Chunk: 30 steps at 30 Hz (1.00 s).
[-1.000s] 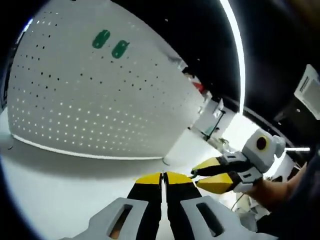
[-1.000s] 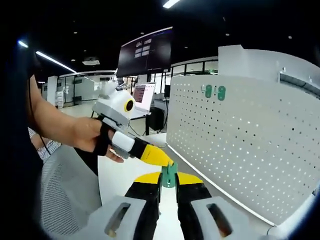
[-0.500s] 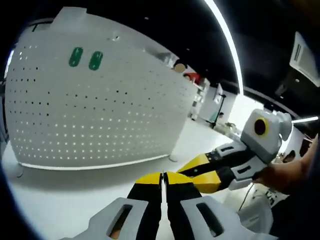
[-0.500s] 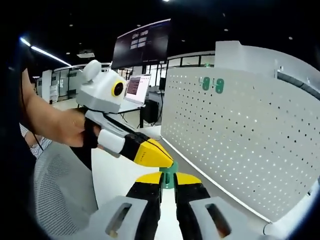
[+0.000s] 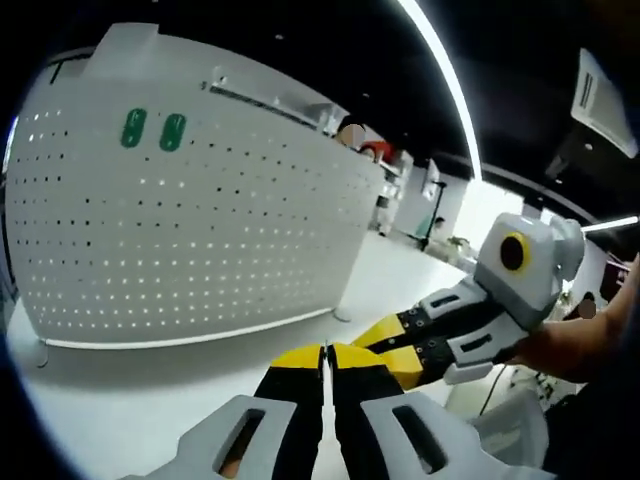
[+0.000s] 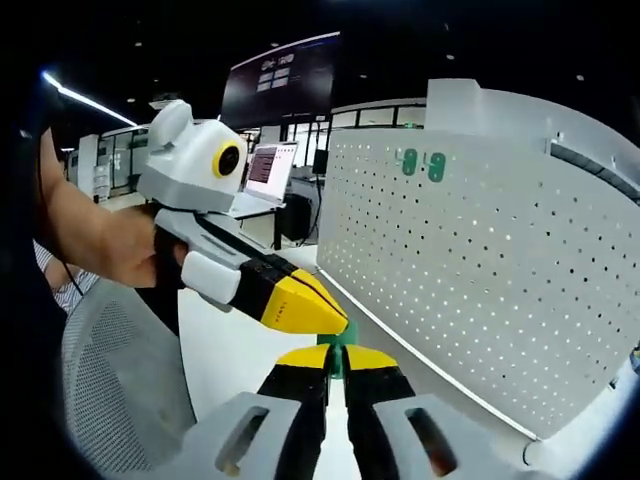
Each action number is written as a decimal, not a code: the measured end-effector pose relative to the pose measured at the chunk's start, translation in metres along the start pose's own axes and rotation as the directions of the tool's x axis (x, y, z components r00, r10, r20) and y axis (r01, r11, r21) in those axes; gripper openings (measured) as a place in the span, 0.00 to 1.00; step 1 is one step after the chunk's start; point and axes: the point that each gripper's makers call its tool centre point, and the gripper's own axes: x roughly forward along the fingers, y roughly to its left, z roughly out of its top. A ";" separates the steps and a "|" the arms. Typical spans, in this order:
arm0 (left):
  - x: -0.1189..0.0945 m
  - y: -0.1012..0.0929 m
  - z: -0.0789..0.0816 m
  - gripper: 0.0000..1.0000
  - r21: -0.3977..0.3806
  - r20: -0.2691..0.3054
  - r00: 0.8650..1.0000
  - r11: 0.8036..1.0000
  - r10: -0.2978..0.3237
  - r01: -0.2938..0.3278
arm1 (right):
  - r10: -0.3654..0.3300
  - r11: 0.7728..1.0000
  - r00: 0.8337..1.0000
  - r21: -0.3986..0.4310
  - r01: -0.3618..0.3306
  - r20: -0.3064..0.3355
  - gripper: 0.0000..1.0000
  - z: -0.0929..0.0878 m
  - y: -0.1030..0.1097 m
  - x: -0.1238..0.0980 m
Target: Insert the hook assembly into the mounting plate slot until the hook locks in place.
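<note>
Right tongs (image 6: 334, 362) pinching the small green hook assembly (image 6: 337, 357) by its lower end, well short of the white pegboard mounting plate (image 6: 480, 270) standing on the worktop (image 5: 130, 400), close to the two green hooks (image 6: 421, 163) already mounted near the top edge. Left tongs (image 5: 323, 357) pressed together on nothing, tips crowding right beside the held piece. Could easily bump the hook crooked in that shallow grip, so likely to jam or skate off the holes instead of locking in.

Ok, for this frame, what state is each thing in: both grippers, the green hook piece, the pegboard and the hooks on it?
Left gripper: shut, holding nothing visible.
Right gripper: shut on the green hook piece.
Green hook piece: held, off the pegboard, mostly hidden.
Pegboard: upright on the table.
Two green hooks: mounted side by side near the pegboard's top.
</note>
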 end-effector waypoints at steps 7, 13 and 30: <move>-0.003 -0.005 -0.002 0.01 0.009 -0.012 1.000 1.000 -0.007 0.008 | -0.016 1.000 1.000 0.004 0.016 -0.006 0.03 -0.001 0.005 -0.004; -0.005 -0.008 -0.003 0.01 0.004 -0.009 1.000 1.000 -0.023 0.023 | -0.036 0.999 0.999 0.024 0.036 -0.012 0.02 -0.001 0.006 -0.007; -0.018 0.004 0.009 0.03 0.098 0.033 0.998 0.994 -0.059 0.056 | -0.104 0.993 0.995 0.058 0.103 0.010 0.02 0.014 0.009 0.006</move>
